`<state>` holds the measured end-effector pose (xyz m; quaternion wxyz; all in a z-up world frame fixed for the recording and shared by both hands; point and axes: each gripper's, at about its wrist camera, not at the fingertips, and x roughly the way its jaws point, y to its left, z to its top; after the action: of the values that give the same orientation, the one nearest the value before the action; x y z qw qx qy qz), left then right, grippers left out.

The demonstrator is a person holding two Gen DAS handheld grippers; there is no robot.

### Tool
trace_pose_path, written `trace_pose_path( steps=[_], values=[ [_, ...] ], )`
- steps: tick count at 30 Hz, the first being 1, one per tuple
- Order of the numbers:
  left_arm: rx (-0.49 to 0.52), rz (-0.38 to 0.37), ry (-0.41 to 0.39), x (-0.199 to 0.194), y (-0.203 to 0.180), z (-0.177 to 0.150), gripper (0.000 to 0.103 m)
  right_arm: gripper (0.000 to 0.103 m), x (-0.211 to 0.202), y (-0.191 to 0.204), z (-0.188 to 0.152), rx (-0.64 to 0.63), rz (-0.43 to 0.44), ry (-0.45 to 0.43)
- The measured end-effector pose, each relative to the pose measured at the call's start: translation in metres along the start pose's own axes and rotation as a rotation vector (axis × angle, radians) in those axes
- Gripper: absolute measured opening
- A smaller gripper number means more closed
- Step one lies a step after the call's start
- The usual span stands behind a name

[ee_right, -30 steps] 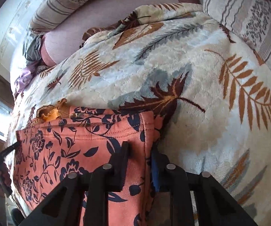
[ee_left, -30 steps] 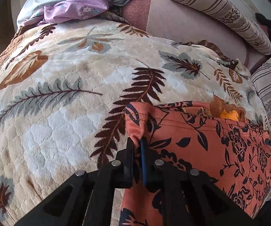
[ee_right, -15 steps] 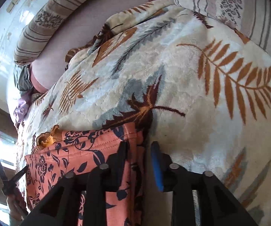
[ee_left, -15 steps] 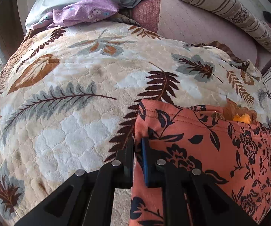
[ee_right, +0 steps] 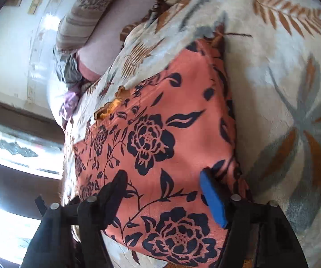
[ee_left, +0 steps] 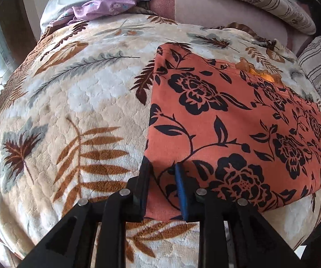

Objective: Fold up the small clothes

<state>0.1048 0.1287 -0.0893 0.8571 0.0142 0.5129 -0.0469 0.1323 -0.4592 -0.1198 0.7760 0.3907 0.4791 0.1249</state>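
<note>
The left gripper point(ee_left: 161, 174) has its jaws a little apart over the near left corner of the orange garment point(ee_left: 227, 122). The right gripper point(ee_right: 162, 183) has its jaws wide apart above the same garment, which lies flat on the leaf blanket point(ee_left: 71, 111). Behind are striped pillows point(ee_left: 261, 2).
</note>
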Motion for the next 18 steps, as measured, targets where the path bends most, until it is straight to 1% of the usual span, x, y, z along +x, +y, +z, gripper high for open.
trace_pose_path(
  steps=[1, 2, 3, 4, 5, 6, 7, 8, 9, 10, 13, 15, 16, 17, 18],
  values=[
    [-0.007, -0.004, -0.012, -0.007, 0.0, -0.002, 0.025, 0.067, -0.006, 0.003, 0.0, 0.018, 0.005, -0.017],
    [-0.017, -0.007, -0.014, -0.009, 0.001, -0.004, 0.025, 0.07, -0.013, 0.013, -0.001, -0.006, -0.023, -0.031],
    [-0.025, -0.005, 0.007, -0.006, 0.002, -0.007, 0.025, 0.07, -0.018, 0.025, -0.003, -0.056, -0.033, -0.055],
    [-0.029, -0.001, 0.031, 0.001, 0.005, -0.012, 0.025, 0.072, -0.023, 0.035, -0.007, -0.098, -0.01, -0.069],
    [-0.038, 0.009, 0.032, 0.005, 0.008, -0.017, 0.029, 0.077, -0.023, 0.039, -0.01, -0.118, 0.012, -0.067],
    [-0.058, 0.014, 0.037, 0.007, 0.012, -0.02, 0.035, 0.079, -0.019, 0.037, -0.013, -0.116, -0.008, -0.053],
    [-0.095, -0.005, 0.044, 0.006, 0.016, -0.02, 0.037, 0.079, -0.01, 0.029, -0.011, -0.105, -0.072, -0.022],
    [-0.125, -0.019, 0.051, 0.003, 0.021, -0.019, 0.037, 0.075, -0.002, 0.017, -0.01, -0.079, -0.119, 0.011],
    [-0.142, -0.012, 0.057, -0.002, 0.022, -0.018, 0.036, 0.075, -0.006, 0.009, -0.008, -0.039, -0.09, -0.012],
    [-0.148, 0.003, 0.041, -0.01, 0.022, -0.019, 0.036, 0.076, -0.015, 0.011, -0.009, -0.013, -0.07, -0.043],
    [-0.118, -0.006, -0.054, -0.038, 0.013, -0.02, 0.036, 0.078, -0.051, 0.036, -0.021, -0.084, -0.077, -0.128],
    [-0.097, -0.015, -0.1, -0.051, 0.0, -0.022, 0.038, 0.078, -0.068, 0.044, -0.038, -0.071, -0.032, -0.14],
    [-0.091, -0.031, -0.128, -0.057, -0.007, -0.023, 0.044, 0.079, -0.072, 0.043, -0.05, -0.036, -0.001, -0.141],
    [-0.085, -0.046, -0.156, -0.061, -0.016, -0.024, 0.057, 0.08, -0.073, 0.04, -0.063, 0.004, 0.021, -0.134],
    [-0.078, -0.059, -0.18, -0.063, -0.025, -0.025, 0.063, 0.08, -0.071, 0.033, -0.078, 0.051, 0.037, -0.121]
  ],
)
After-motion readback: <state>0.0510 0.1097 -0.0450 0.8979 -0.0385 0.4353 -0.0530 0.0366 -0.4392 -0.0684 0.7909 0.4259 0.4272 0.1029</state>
